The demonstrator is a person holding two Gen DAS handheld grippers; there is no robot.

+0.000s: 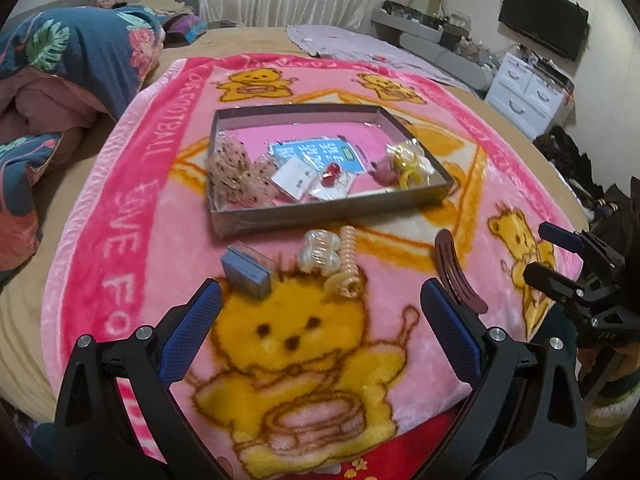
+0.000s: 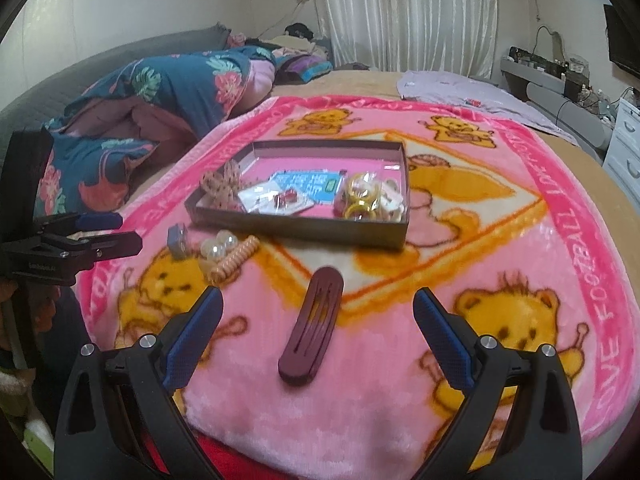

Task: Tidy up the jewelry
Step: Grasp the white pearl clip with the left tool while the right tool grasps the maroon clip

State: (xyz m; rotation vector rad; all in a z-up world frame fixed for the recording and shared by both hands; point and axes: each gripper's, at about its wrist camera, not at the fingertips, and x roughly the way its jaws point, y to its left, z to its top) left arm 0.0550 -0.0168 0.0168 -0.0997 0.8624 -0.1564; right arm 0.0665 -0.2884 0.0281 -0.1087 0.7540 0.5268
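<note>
Now my right gripper (image 2: pixel 318 338) gapes over the clip (image 2: pixel 312 328); I should pinch its narrow middle squarely, left gripper (image 1: pixel 320 320) spread idle.

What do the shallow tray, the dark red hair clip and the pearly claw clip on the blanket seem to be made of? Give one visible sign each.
Tray: likely cardboard with silvery foil lining; thin folded walls, mirror-like inside.
Dark red hair clip: probably matte plastic; smooth, evenly coloured, moulded slots.
Pearly claw clip: apparently glossy plastic; rounded lobes with bright highlights.
</note>
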